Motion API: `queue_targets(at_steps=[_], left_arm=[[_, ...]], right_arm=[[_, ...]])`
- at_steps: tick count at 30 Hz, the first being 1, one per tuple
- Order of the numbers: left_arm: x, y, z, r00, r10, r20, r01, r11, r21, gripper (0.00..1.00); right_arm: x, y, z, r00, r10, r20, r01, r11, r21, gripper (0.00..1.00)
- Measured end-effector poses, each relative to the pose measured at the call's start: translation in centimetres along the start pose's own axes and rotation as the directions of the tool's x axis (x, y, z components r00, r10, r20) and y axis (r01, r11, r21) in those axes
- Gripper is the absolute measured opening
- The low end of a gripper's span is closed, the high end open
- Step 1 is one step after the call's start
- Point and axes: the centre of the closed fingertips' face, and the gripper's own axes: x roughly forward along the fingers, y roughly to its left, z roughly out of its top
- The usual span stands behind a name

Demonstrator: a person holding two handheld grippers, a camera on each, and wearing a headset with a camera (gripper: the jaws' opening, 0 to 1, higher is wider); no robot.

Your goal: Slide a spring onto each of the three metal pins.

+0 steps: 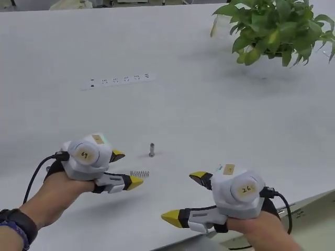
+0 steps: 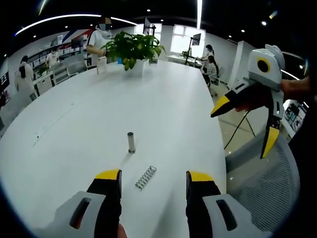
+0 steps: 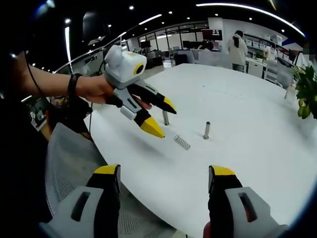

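Firstly, from the left:

1. Far beyond the left fingers, well apart: flat white power strip (image 1: 118,81) on the plain white tabletop (image 1: 220,115).
2. Left gripper (image 1: 126,168), white-bodied with black, yellow-tipped fingers; fingers spread wide, clasping nothing, tips pointing toward the middle of the tabletop.
3. Small coiled metal spring (image 1: 140,173), lying flat on the tabletop just ahead of the left fingertips. In the left gripper view, spring (image 2: 145,177) in line with the gap between the two yellow tips, touching neither.
4. Short upright grey metal pin (image 1: 152,150), standing beyond the spring and farther ahead of the left fingers, near the spring but apart from it; spring not yet on it. Same pin (image 2: 131,143) straight ahead in the left gripper view.
5. In the right gripper view, a second small grey upright post (image 3: 165,117), seen through the gap of the left fingers; too small to say more.
6. Right gripper (image 1: 184,196), same white, black and yellow build; fingers likewise spread wide, clasping nothing, tips turned toward the left gripper. Spring (image 3: 182,142) and pin (image 3: 206,130) well ahead of these fingertips, clear of both.
7. Far beyond the right fingers: leafy green potted plant (image 1: 275,26) on the tabletop.
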Motion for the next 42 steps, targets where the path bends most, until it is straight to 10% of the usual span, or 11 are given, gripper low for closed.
queue_targets(at_steps=[21,42], left_arm=[[4.8,0.4,-3.3,0.9940,-0.060,-0.092,0.054,0.997,-0.059,0.35],[5.6,0.5,-5.2,0.9850,-0.012,-0.172,0.015,1.000,0.015,0.12]], right_arm=[[0.2,-0.2,-0.3,0.9998,0.013,-0.014,-0.013,1.000,0.000,0.70],[0.5,-0.2,0.0,0.9997,0.020,-0.013,-0.021,1.000,-0.006,0.69]])
